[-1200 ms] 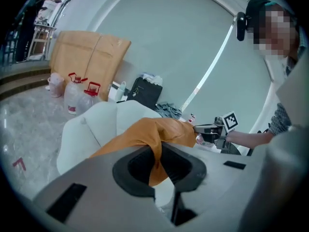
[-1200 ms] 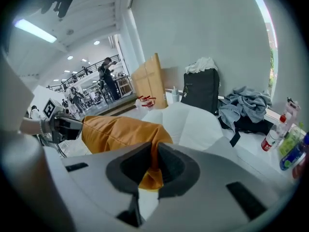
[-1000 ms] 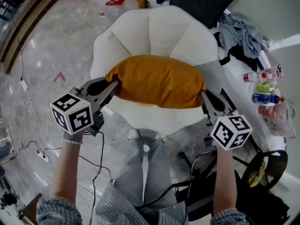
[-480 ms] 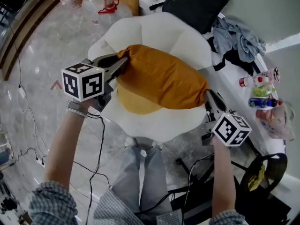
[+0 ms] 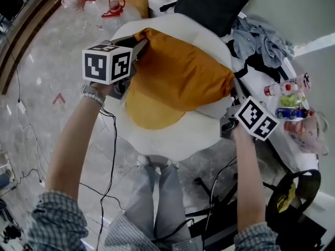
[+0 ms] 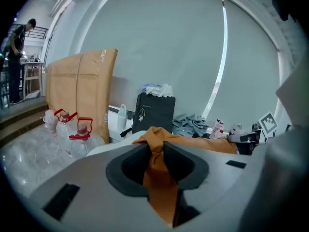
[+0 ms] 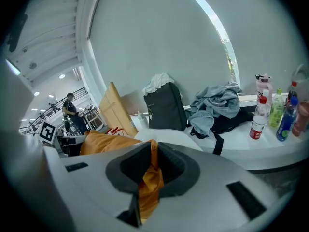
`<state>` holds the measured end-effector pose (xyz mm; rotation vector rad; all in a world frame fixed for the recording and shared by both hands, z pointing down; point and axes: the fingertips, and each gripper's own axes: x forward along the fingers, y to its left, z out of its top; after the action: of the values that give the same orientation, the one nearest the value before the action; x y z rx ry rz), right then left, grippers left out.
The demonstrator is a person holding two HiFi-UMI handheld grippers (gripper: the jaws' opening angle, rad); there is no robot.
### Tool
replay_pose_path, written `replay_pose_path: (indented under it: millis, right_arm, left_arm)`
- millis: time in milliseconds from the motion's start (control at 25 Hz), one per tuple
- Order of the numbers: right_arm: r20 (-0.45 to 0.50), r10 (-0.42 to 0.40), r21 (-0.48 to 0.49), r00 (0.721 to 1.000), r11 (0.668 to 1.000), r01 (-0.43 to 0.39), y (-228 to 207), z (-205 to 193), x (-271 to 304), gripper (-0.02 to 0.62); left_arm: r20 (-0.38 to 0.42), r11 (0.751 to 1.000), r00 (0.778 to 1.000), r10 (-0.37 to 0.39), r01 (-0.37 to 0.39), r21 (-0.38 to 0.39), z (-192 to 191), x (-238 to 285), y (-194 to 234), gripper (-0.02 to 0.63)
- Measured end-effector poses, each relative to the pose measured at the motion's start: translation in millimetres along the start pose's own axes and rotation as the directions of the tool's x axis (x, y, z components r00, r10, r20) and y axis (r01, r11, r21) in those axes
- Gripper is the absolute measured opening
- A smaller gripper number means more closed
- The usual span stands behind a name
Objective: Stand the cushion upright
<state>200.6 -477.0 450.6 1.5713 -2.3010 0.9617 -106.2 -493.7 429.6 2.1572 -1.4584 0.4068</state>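
Note:
An orange cushion (image 5: 183,72) leans against the back of a white petal-shaped chair (image 5: 172,135), its lower edge on the seat. My left gripper (image 5: 140,45) is at the cushion's upper left corner. In the left gripper view that corner's cloth (image 6: 159,178) runs between the pads, which still pinch it while the jaws (image 6: 155,151) are opening. My right gripper (image 5: 234,85) is shut on the cushion's right corner. In the right gripper view a fold of orange cloth (image 7: 149,178) is squeezed between the pads (image 7: 153,161).
Behind the chair stand a black bag (image 5: 214,4), red-capped water jugs (image 5: 112,4) and brown cardboard (image 6: 82,91). A white ledge at the right carries crumpled clothes (image 5: 259,38) and bottles (image 5: 290,101). Cables (image 5: 104,156) cross the marble floor. The person's legs (image 5: 159,192) are at the chair's front.
Both grippers moved away toward the chair's back with the cushion, the left one farther. The cushion went from lying across the seat to leaning against the backrest.

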Motion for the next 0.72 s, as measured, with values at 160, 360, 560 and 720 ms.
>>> replay_pose_path:
  millis: [160, 360, 560, 720]
  right_arm:
    - [0.016, -0.045, -0.008, 0.999, 0.999, 0.045, -15, 21, 25, 0.046]
    - [0.006, -0.101, -0.111, 0.995, 0.989, 0.101, -20, 35, 56, 0.046]
    - [-0.022, -0.163, -0.283, 0.986, 0.947, 0.150, -31, 49, 79, 0.049]
    - [-0.028, -0.165, -0.332, 0.986, 0.932, 0.146, -31, 55, 87, 0.056]
  left_arm:
    - [0.050, 1.000, 0.999, 0.003, -0.003, -0.002, 28, 3, 3, 0.176]
    - [0.035, 1.000, 0.999, 0.010, -0.010, -0.008, 14, -5, 4, 0.178]
    - [0.022, 0.999, 0.999, 0.042, -0.042, -0.024, -14, -18, 12, 0.158]
    - [0.057, 0.994, 0.994, 0.096, -0.098, 0.037, -26, -35, 17, 0.047]
